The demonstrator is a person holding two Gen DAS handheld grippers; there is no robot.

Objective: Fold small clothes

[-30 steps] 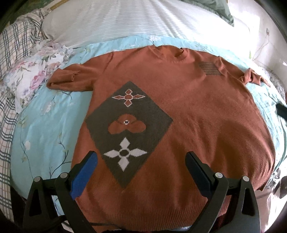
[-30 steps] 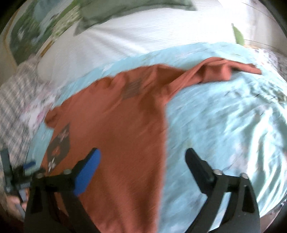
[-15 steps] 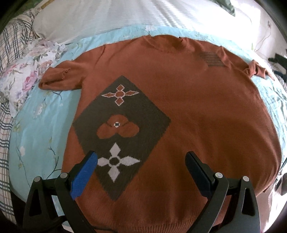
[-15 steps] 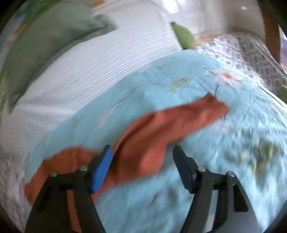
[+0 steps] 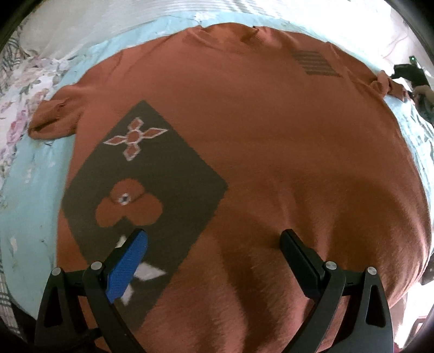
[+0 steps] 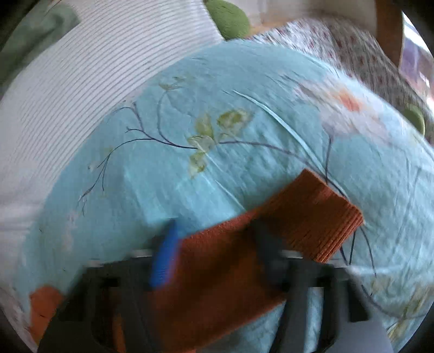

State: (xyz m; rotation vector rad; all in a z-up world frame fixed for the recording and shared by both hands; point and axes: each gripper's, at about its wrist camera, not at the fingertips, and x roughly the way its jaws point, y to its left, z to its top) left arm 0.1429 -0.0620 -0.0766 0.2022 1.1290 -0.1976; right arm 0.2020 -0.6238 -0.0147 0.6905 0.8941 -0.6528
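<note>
A rust-orange knit sweater point(image 5: 257, 141) lies flat, front up, on a light blue floral bedspread point(image 5: 35, 173). It has a dark diamond panel point(image 5: 152, 173) with flower motifs. My left gripper point(image 5: 214, 244) is open and hovers low over the sweater's lower front, near the hem. My right gripper point(image 6: 214, 244) straddles the sweater's right sleeve point(image 6: 271, 239), with its ribbed cuff point(image 6: 325, 217) lying past the fingertips. The jaws are narrowed around the sleeve, but the view is blurred and they are not closed. The right gripper also shows in the left wrist view point(image 5: 407, 73) at the far right.
A white striped pillow point(image 6: 95, 81) lies at the head of the bed. A green cushion point(image 6: 230, 19) sits behind it. A floral pillow point(image 5: 24, 89) lies left of the sweater. A patterned quilt point(image 6: 366, 54) covers the far right.
My left gripper has dropped closer to the sweater's lower front. My right gripper has swung to the right sleeve, come down over it, and its jaws have narrowed.
</note>
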